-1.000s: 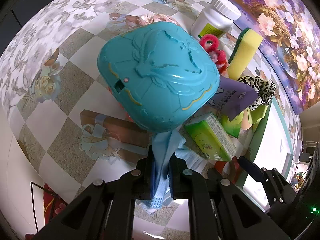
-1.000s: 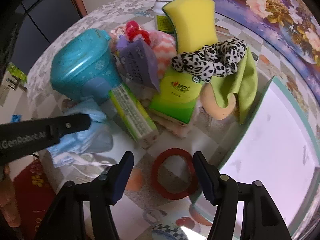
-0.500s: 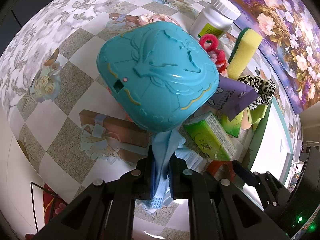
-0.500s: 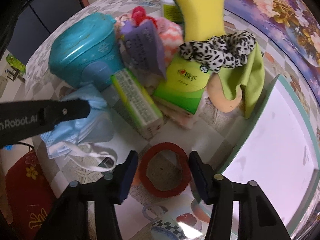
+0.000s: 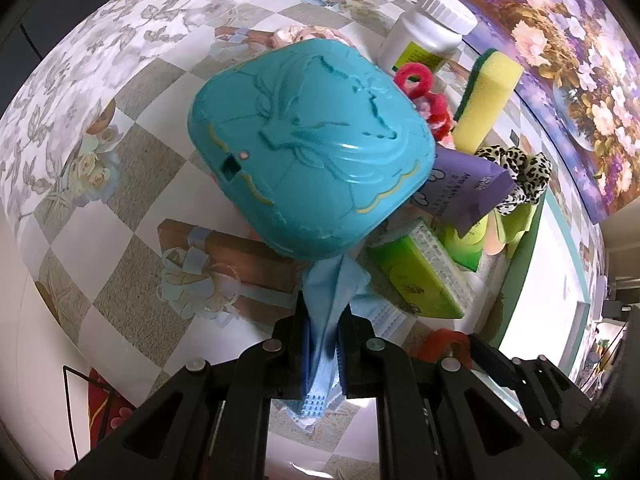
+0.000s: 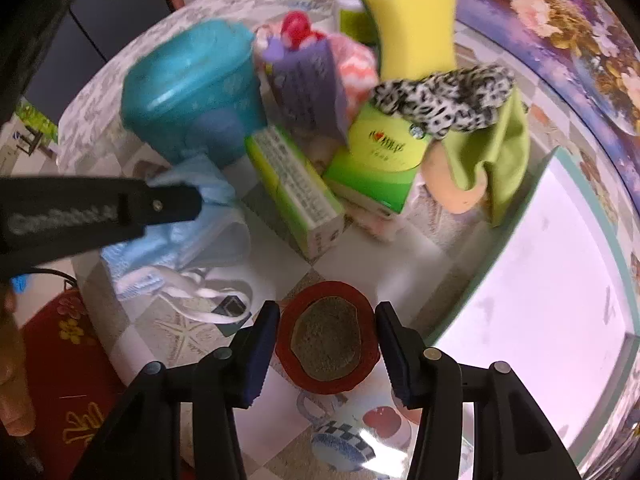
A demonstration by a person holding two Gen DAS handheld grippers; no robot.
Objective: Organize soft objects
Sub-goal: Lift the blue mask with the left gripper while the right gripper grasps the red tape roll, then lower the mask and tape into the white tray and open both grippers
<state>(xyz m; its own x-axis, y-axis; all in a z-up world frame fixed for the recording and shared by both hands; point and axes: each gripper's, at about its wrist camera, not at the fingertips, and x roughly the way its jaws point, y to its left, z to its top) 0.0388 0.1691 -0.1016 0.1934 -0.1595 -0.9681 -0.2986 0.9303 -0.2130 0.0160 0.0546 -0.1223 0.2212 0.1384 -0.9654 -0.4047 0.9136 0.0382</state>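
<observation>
Checkered table point(image 6: 420, 240) crowded: teal box point(image 5: 308, 148), sponge point(image 6: 412, 28), tissue packs. Left gripper point(image 5: 323, 354) clamps blue mask point(image 5: 332, 292). Right gripper point(image 6: 326, 354), jaws just closing, straddles red ring point(image 6: 326, 336), pads not pressing.

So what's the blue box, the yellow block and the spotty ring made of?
The blue box looks like hard glossy plastic: it shines, with a raised moulded pattern. The yellow block looks like soft foam sponge, matte; the left view shows a green scrubbing layer on it. The spotty ring seems a gathered fabric hair tie, wrinkled and fuzzy.

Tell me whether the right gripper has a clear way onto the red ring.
Probably yes: the right gripper already straddles the red ring, its jaws have just been closing, and nothing lies between them and the ring.
</observation>
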